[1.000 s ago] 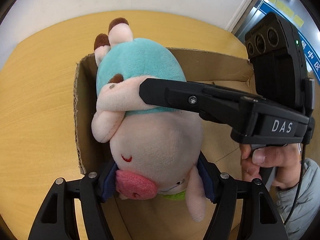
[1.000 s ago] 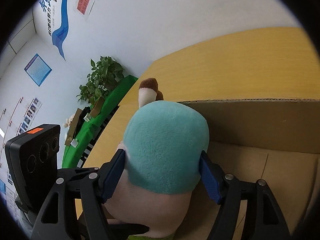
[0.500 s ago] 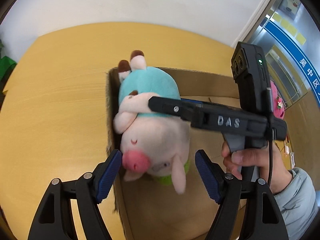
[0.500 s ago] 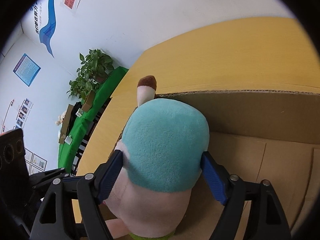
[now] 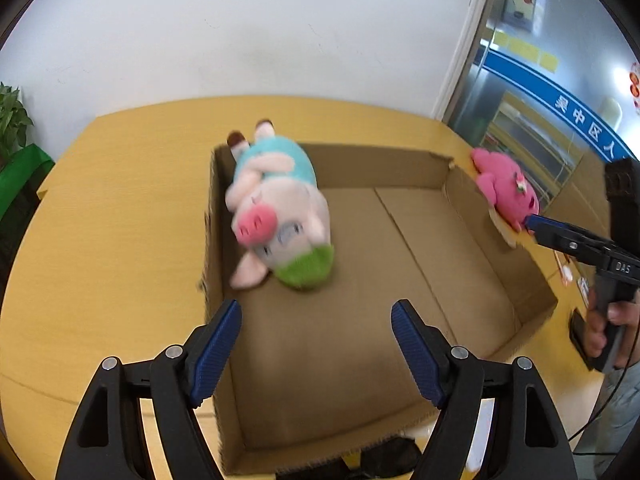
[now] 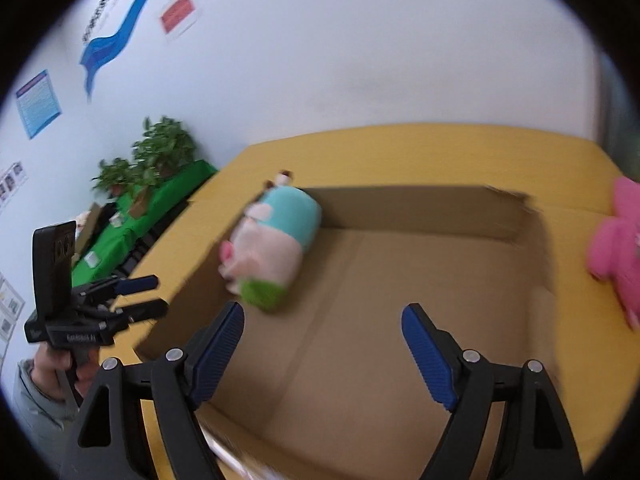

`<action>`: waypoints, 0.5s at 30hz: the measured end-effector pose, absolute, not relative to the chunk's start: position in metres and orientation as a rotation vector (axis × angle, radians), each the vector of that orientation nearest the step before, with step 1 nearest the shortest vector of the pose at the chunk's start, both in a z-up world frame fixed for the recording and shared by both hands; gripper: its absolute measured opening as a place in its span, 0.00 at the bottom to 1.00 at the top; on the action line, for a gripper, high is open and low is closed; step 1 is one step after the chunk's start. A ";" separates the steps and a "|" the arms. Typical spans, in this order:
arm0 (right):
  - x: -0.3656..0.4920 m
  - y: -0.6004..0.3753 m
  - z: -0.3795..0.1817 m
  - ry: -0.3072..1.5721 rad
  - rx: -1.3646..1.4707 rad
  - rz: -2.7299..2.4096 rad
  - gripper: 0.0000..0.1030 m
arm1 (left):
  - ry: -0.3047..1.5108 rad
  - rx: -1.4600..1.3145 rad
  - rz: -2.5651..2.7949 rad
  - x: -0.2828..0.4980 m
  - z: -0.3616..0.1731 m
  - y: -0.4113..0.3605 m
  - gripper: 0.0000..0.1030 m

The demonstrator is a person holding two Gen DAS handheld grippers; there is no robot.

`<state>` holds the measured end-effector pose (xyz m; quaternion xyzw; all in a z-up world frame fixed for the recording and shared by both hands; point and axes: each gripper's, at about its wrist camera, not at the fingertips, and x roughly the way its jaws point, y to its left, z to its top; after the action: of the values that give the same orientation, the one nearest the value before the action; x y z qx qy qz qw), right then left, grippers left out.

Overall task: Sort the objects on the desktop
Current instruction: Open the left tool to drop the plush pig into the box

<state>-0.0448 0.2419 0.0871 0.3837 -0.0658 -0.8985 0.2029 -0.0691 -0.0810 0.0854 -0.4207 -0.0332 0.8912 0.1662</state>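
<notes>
A plush pig [image 5: 280, 208] in a teal shirt and green hat lies in the far left corner of an open cardboard box [image 5: 500, 264]. It also shows in the right wrist view [image 6: 272, 248] inside the box [image 6: 532, 264]. My left gripper [image 5: 316, 344] is open and empty above the box's near part. My right gripper [image 6: 322, 348] is open and empty over the box's near edge; it shows in the left wrist view [image 5: 536, 224] at the right, near a pink plush toy [image 5: 506, 186].
The box sits on a yellow wooden table [image 5: 100, 240]. The pink plush toy [image 6: 618, 240] lies on the table just outside the box's right wall. Potted plants on a green-covered table [image 6: 152, 184] stand beyond the table's left side.
Both grippers have opened and let go of the plush pig, which now lies in the box corner. Both have pulled back and up; the right one has swung toward the pink toy.
</notes>
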 end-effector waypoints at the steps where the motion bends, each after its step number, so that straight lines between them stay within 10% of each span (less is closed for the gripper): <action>1: -0.028 0.260 0.081 -0.147 1.111 -2.567 0.79 | -0.105 -1.208 2.532 -0.063 0.078 -0.081 0.79; 15: 0.023 0.307 0.025 -0.048 1.295 -2.673 0.77 | -0.155 -1.282 2.577 -0.013 0.053 -0.074 0.79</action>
<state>0.0233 0.3068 0.0247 0.4345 -0.0162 -0.8965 0.0854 -0.0126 -0.0737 0.0532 -0.4410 -0.0532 0.8865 0.1295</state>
